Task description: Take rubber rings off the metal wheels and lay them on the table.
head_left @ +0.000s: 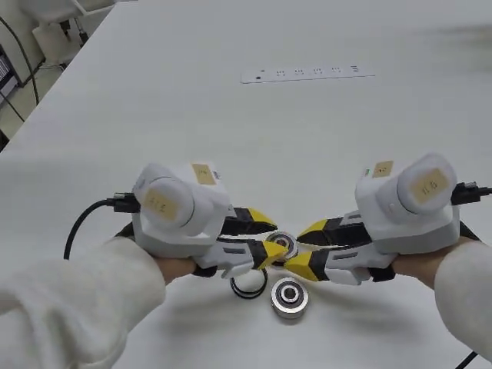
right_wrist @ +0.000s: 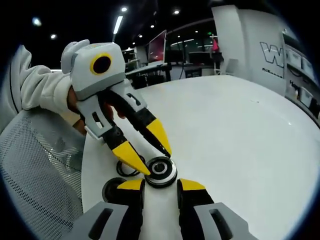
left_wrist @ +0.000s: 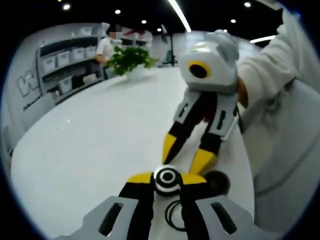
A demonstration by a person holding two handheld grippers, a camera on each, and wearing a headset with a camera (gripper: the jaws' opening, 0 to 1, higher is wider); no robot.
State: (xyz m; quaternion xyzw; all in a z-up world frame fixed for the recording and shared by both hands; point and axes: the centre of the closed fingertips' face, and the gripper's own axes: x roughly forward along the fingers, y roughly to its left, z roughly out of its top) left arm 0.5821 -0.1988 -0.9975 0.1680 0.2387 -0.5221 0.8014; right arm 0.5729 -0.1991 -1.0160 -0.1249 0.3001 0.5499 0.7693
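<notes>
Remotely, I am gripping a metal wheel [right_wrist: 161,171] between the left gripper's [left_wrist: 166,178] clamped jaws, while the right gripper [right_wrist: 161,186] is hovering just behind it, jaws apart. Below both tips, a rubber ring [head_left: 247,286] and second wheel [head_left: 290,297] are lying on the table [head_left: 231,115].

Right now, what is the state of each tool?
Left tool: closed on the metal wheel.
Right tool: at the same wheel, grip cannot be told.

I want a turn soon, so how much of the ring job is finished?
Done: black rubber rings lie on the table beside a bare-looking metal wheel. In hand: the left tool grips another wheel, the right tool at it, jaws apart. Left: pulling off its dark ring.
</notes>
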